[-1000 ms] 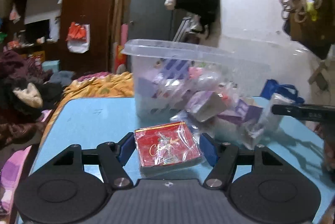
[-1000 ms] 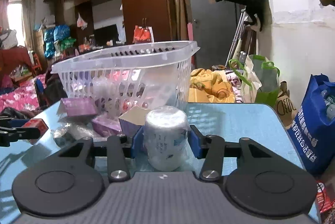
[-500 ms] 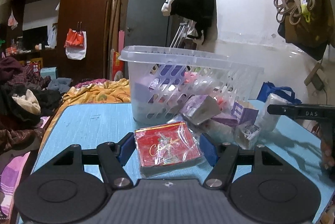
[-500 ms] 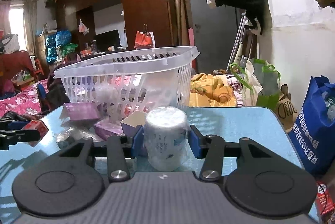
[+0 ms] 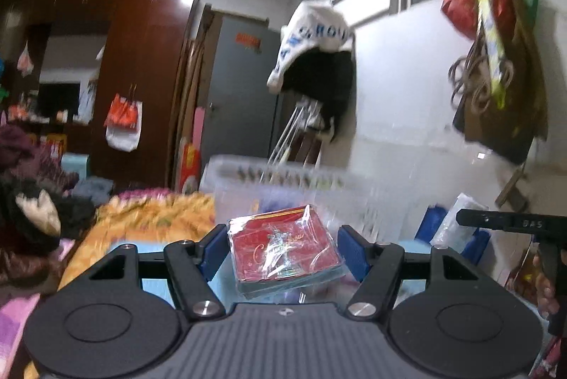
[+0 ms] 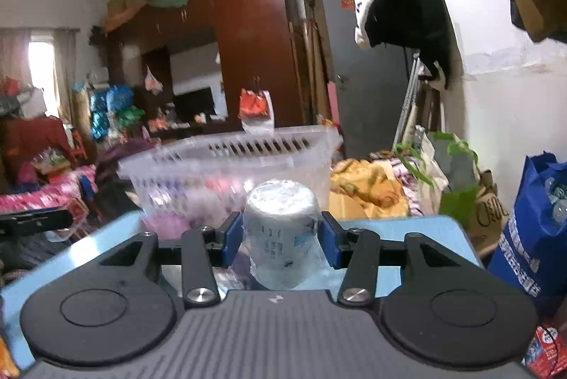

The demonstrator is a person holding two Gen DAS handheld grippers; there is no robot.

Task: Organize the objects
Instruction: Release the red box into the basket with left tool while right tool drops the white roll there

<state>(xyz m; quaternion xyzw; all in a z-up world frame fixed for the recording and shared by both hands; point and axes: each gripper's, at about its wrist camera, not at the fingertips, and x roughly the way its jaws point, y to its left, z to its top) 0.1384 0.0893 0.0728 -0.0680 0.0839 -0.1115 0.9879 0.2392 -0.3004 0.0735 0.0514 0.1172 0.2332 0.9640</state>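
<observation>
Left gripper (image 5: 281, 251) fingers gripping red wrapped box (image 5: 283, 253) flat by sides; right gripper (image 6: 280, 237) fingers clamping upright white jar (image 6: 281, 233). Both hanging above blue desk (image 6: 407, 230), facing basket (image 6: 226, 163), probably for dropping in.

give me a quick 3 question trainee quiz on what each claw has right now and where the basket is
1. True or false: the left claw grips a red wrapped box.
2. What does the right claw hold? A) purple box B) white wrapped jar C) nothing
3. Fill in: the clear slotted ___ stands beyond both claws on the blue table.

Key: 1 true; 2 B; 3 basket.
</observation>
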